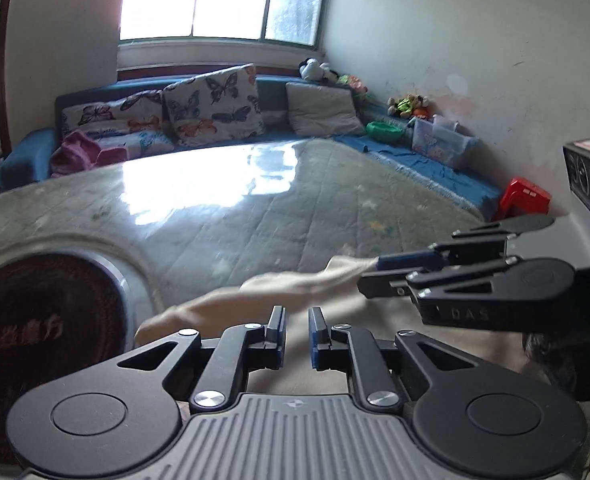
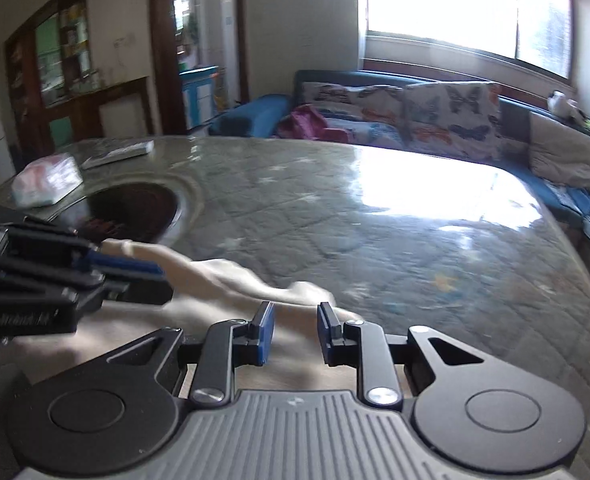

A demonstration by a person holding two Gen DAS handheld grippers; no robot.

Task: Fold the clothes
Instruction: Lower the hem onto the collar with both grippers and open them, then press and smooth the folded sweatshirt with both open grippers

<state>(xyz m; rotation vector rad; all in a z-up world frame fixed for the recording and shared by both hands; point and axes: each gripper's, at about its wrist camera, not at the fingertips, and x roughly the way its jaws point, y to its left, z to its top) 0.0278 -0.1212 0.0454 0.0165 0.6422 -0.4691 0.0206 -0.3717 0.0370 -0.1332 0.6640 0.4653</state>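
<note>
A cream garment (image 1: 295, 292) lies bunched on the glass-topped table (image 1: 255, 208), right in front of both grippers; it also shows in the right wrist view (image 2: 235, 280). My left gripper (image 1: 297, 322) is open, its blue-padded jaws a little apart just above the cloth's near edge, holding nothing. My right gripper (image 2: 295, 320) is open too, jaws apart over the cloth. In the left wrist view the right gripper (image 1: 379, 274) comes in from the right at the cloth's raised end. In the right wrist view the left gripper (image 2: 151, 270) comes in from the left.
A round dark inset (image 2: 135, 208) sits in the table to the left. A plastic-wrapped packet (image 2: 47, 180) and a flat remote-like object (image 2: 119, 152) lie at the far left. A blue sofa (image 1: 167, 120) with butterfly cushions lines the far side; a red stool (image 1: 523, 200) stands right.
</note>
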